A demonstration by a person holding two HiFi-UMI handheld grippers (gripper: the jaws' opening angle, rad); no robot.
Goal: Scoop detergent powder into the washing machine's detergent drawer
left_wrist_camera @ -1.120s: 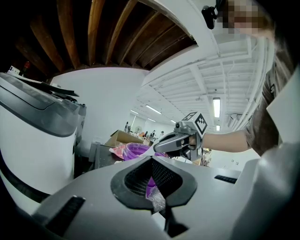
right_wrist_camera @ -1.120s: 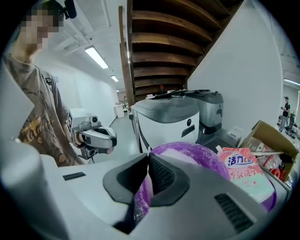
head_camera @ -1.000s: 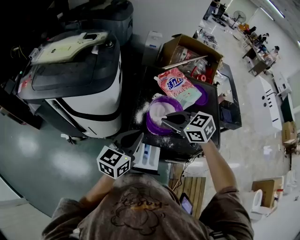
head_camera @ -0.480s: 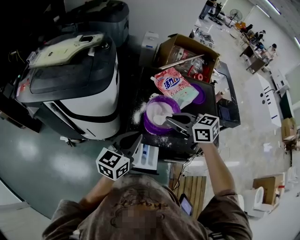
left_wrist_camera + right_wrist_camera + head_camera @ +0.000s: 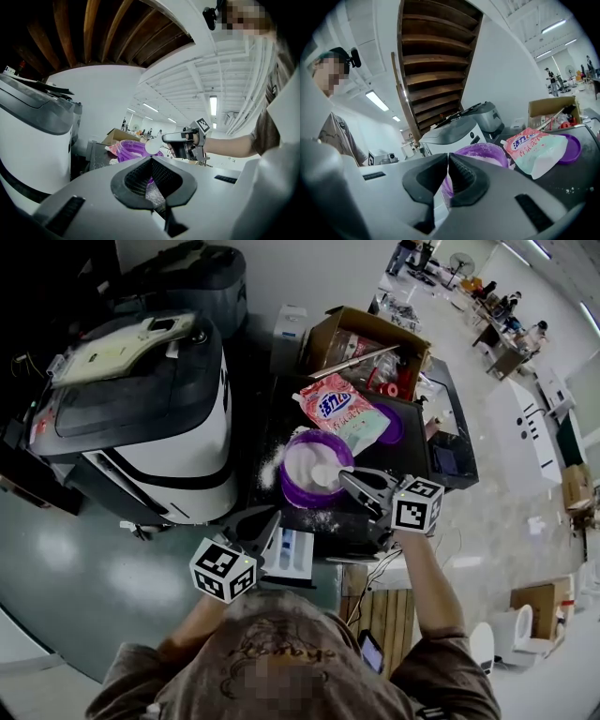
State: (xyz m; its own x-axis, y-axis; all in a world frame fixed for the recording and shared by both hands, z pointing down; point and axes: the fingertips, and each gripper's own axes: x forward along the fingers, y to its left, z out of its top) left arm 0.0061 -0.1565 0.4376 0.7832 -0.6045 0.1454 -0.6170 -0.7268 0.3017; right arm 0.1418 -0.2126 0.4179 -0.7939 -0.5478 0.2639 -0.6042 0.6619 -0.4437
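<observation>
A purple bowl point(image 5: 289, 491) of white detergent powder point(image 5: 305, 463) stands on the black table point(image 5: 417, 460), next to a pink detergent bag point(image 5: 342, 412). My right gripper point(image 5: 349, 480) is shut on a white scoop point(image 5: 325, 473), held over the bowl's near side. In the left gripper view the scoop point(image 5: 152, 146) shows as a round white head ahead of the right gripper point(image 5: 165, 138). My left gripper point(image 5: 270, 521) is shut with nothing in it, just above the white detergent drawer point(image 5: 295, 554) at the table's near edge. The washing machine point(image 5: 141, 399) is at the left.
A purple lid point(image 5: 398, 423) lies under the bag's far end. An open cardboard box point(image 5: 370, 343) of items sits behind the table. Spilled powder point(image 5: 272, 465) dusts the table beside the bowl. A second machine point(image 5: 187, 273) stands at the back.
My right gripper has drawn back from inside the bowl towards the person, and the white scoop now shows above the powder. The left gripper has hardly moved.
</observation>
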